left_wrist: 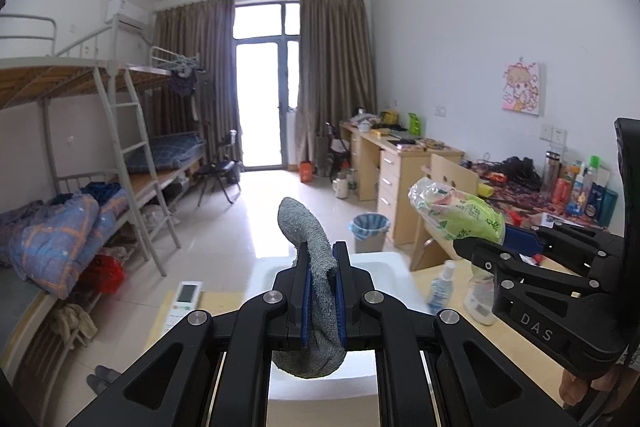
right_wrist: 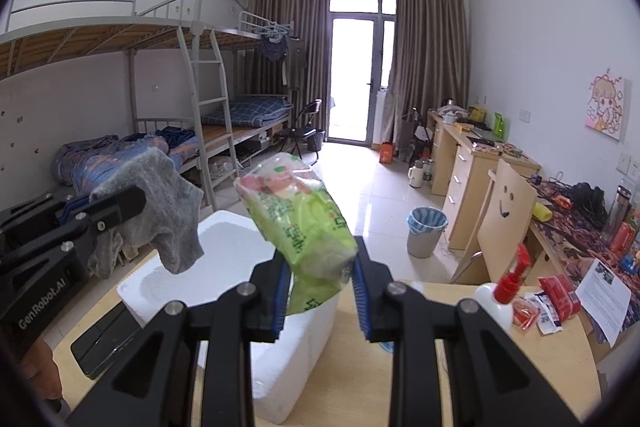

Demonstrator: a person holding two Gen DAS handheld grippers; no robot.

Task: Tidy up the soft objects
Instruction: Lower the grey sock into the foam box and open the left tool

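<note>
Left gripper [left_wrist: 320, 259] is clamped tight on the grey sock [left_wrist: 308, 239], toe sticking up, heel drooping below the jaws. Right gripper [right_wrist: 320, 269] pinches the green tissue pack [right_wrist: 296, 215], tilted up-left. Both hang over the white foam box [right_wrist: 240, 247] on the wooden table [right_wrist: 500, 359]

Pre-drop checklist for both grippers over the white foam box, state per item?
1. Left gripper shut on the grey knitted sock: ok.
2. Right gripper shut on the green plastic tissue pack: ok.
3. White foam box under both items: ok.
4. Box interior free: cannot tell, partly hidden.
5. Sock and pack apart, no tangle: ok.
6. White pump bottle with red nozzle off to the side, clear of the box: ok.
</note>
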